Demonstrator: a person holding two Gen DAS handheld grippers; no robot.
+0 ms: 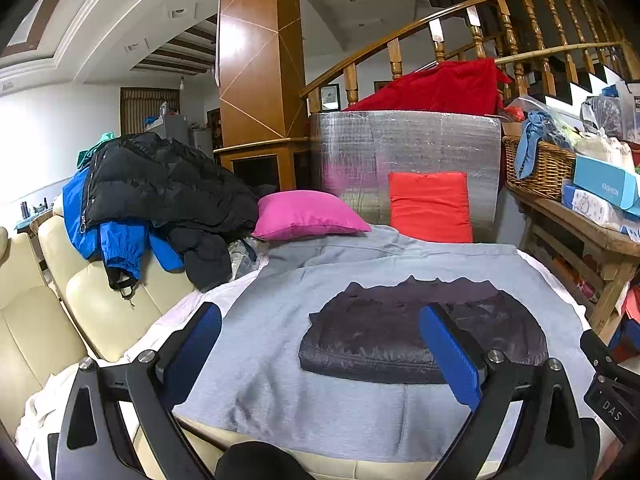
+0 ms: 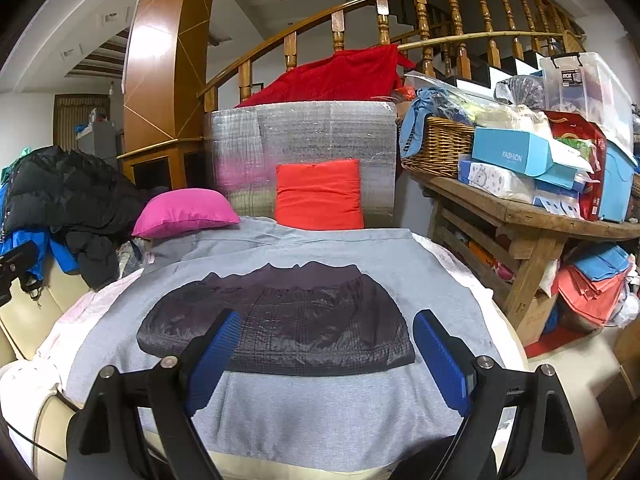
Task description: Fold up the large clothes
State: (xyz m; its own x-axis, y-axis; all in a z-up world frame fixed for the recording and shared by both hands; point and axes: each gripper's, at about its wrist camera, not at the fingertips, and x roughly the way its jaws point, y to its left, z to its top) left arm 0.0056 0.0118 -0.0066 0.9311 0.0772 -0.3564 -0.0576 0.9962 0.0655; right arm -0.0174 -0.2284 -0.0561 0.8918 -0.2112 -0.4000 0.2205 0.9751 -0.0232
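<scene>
A dark quilted garment (image 1: 420, 332) lies flat on a grey cloth (image 1: 280, 360) spread over the sofa seat; it also shows in the right wrist view (image 2: 280, 320) on the same grey cloth (image 2: 300, 412). My left gripper (image 1: 320, 352) is open and empty, held above the near edge of the cloth, its right finger over the garment's near side. My right gripper (image 2: 326, 356) is open and empty, its fingers straddling the garment's near hem from above. Part of the right gripper's body shows at the right edge of the left wrist view (image 1: 608, 392).
A pile of black and blue jackets (image 1: 152, 200) lies on the cream sofa back (image 1: 100, 300) to the left. A pink pillow (image 1: 308, 214) and a red cushion (image 1: 430, 206) sit behind the cloth. A wooden table (image 2: 532, 216) with boxes and a wicker basket (image 2: 436, 148) stands to the right.
</scene>
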